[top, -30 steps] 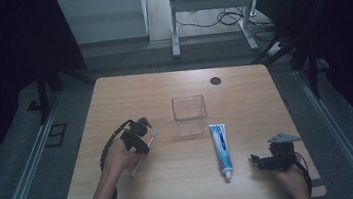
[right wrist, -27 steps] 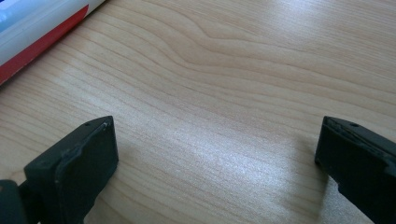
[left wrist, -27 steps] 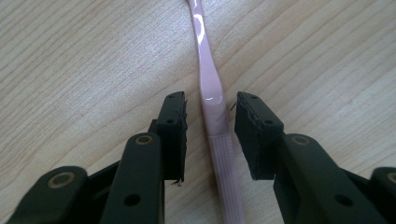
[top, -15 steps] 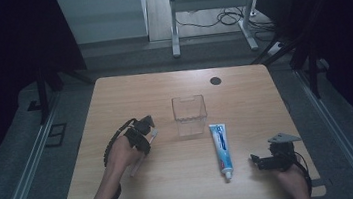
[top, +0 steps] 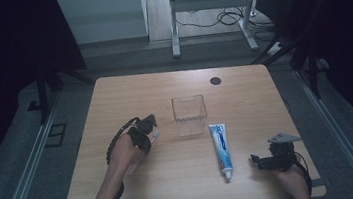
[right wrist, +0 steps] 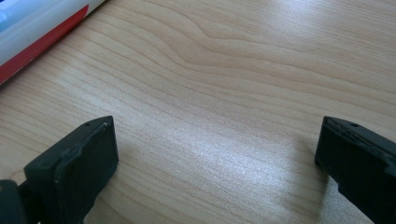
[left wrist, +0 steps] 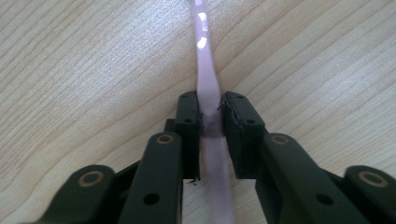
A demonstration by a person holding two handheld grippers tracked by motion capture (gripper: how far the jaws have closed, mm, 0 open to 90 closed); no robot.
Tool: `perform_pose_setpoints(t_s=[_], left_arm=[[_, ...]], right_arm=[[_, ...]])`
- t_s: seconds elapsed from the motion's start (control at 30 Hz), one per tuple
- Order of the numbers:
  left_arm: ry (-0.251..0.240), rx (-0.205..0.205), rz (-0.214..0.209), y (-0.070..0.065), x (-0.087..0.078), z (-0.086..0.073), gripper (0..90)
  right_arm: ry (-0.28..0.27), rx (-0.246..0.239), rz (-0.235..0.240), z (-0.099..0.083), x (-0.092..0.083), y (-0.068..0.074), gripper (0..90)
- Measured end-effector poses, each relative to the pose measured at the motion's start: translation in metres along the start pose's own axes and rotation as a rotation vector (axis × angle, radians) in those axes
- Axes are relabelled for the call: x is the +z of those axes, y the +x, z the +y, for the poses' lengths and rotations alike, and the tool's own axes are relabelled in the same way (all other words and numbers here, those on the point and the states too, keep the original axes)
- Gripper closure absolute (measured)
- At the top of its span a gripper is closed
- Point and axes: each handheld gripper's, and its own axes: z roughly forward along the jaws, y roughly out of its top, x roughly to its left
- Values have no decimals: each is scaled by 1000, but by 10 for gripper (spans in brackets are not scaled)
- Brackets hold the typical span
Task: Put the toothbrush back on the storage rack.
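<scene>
Both tongs sit nearer the person than the clear cup [top: 190,114]: left tongs [left wrist: 212,122], just closing, pinch the pink toothbrush [left wrist: 208,88] flat on the counter [top: 244,96] (ready for lifting), right tongs [right wrist: 217,154] gape empty near the toothpaste tube [top: 221,147].

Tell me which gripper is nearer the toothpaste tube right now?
Right. The right gripper sits just right of the toothpaste tube near its cap; the left gripper is beyond the clear container, gripping a pink toothbrush.

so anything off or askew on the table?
Nothing stands out. The toothpaste tube lies flat beside the upright clear container; the left gripper has just closed on the pink toothbrush. No spills or damage.
</scene>
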Motion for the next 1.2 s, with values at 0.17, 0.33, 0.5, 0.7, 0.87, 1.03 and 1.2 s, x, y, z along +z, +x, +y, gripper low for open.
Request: perform_pose_setpoints(t_s=[0.17, 0.33, 0.5, 0.7, 0.87, 1.03, 1.2], left_arm=[[1, 0, -5, 1, -1, 0, 788], [-32, 3, -31, 4, -1, -4, 790], [-69, 12, -46, 7, -8, -7, 790], [-141, 26, -53, 5, -25, -9, 790], [-211, 42, -58, 1, -37, -9, 791], [-272, 38, -63, 2, -43, -11, 791], [-343, 37, -76, 5, -52, -14, 791]], right_arm=[[0, 0, 0, 0, 0, 0, 0], [0, 0, 0, 0, 0, 0, 0], [0, 0, 0, 0, 0, 0, 0], [0, 0, 0, 0, 0, 0, 0], [1, -1, 0, 0, 0, 0, 0], [1, 0, 0, 0, 0, 0, 0], [1, 0, 0, 0, 0, 0, 0]])
